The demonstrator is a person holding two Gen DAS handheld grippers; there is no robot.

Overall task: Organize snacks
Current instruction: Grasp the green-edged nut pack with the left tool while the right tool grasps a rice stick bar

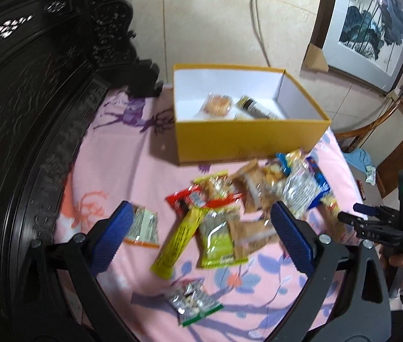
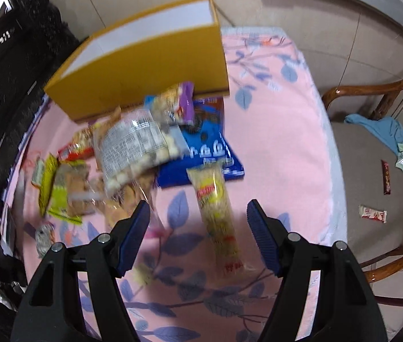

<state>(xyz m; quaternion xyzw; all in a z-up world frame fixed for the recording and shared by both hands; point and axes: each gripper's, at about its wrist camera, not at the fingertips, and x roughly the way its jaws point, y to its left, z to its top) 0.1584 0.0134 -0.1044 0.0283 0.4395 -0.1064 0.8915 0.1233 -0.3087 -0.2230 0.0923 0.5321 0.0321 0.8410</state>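
Note:
A yellow box (image 1: 247, 139) stands open at the back of the pink cloth, holding a round biscuit pack (image 1: 217, 105) and a dark packet (image 1: 255, 108). A pile of snack packets (image 1: 230, 199) lies in front of it. My left gripper (image 1: 201, 225) is open and empty above a green packet (image 1: 217, 236) and a yellow bar (image 1: 178, 239). My right gripper (image 2: 198, 222) is open and empty over a long yellow noodle pack (image 2: 218, 208). A blue packet (image 2: 204, 145) and a clear bag of puffs (image 2: 135, 148) lie beyond, before the yellow box (image 2: 150, 65). The right gripper also shows in the left wrist view (image 1: 372, 222).
A dark carved wooden headboard (image 1: 30, 99) runs along the left. A silver-green packet (image 1: 192, 305) lies near the front. A wooden chair (image 2: 378, 142) at the right carries a blue cloth (image 2: 384, 131) and wrappers (image 2: 372, 213). A framed painting (image 1: 372, 20) leans on the wall.

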